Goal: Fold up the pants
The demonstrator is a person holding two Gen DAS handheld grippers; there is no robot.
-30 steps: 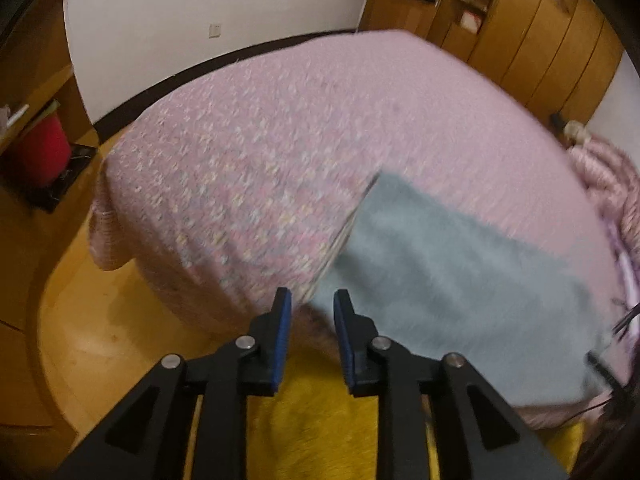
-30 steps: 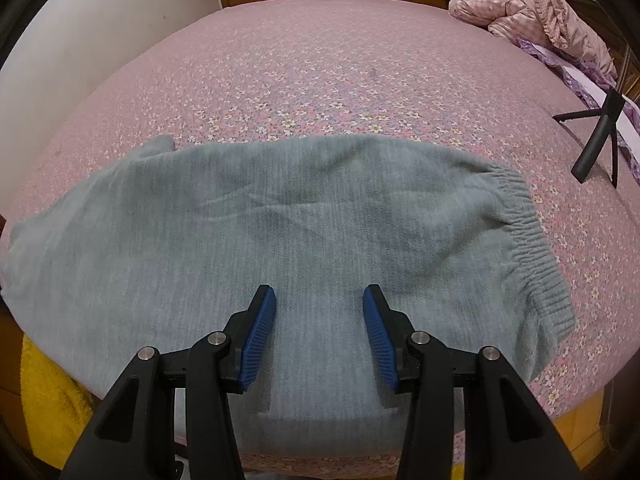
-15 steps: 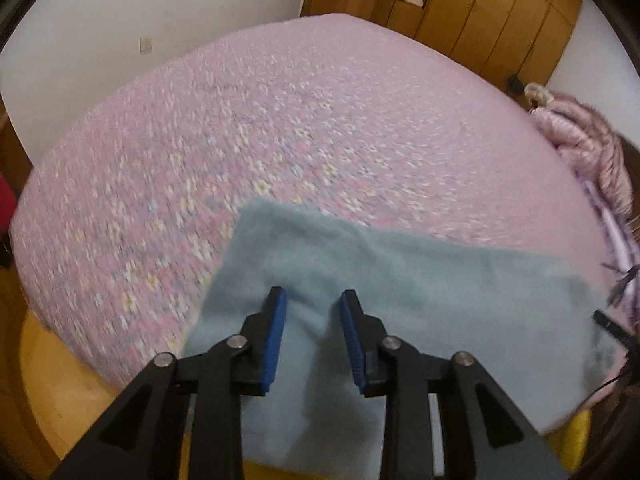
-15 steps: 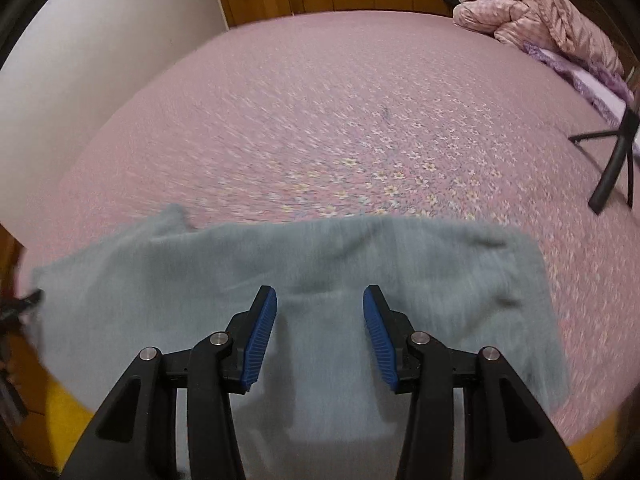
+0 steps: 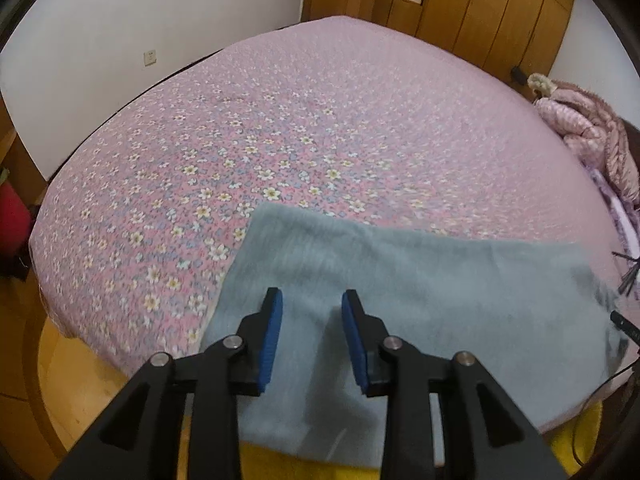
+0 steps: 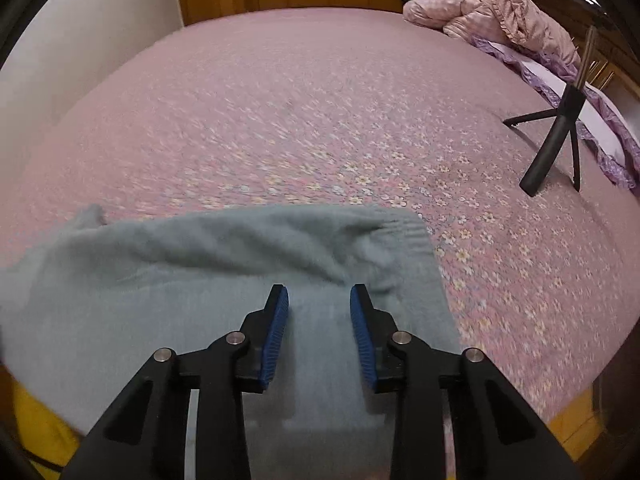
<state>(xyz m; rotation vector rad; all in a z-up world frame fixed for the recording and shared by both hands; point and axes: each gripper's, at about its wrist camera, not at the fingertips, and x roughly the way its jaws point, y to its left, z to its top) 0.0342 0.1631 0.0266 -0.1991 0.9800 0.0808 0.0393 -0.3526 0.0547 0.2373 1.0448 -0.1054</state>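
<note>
pants are grey, lying flat across the near edge of the bed, pink flowered sheet under them. In the right wrist view the pants show a ribbed elastic waistband at the right end, a soft ridge of fabric running across the top, and a small corner sticking up at the far left. Near edge of the cloth hangs over the bed side, yellow floor mat below

left gripper hovers over the left part of the pants, pointing steeply down. Blue pads stand narrowly apart and the jaws are opening; nothing pinched, only fabric seen below through the gap

right gripper hovers over the waistband end, also pointing down. Pads narrowly apart, jaws closing; the cloth is under the gap but the pads are not pressing it, can't tell whether the tips touch the fabric

rest of scene: black tripod stands on the bed well to the right of the pants, pink quilted blanket bunched at the far right corner, wooden wardrobe along the back wall, wall socket on the white wall at left
</note>
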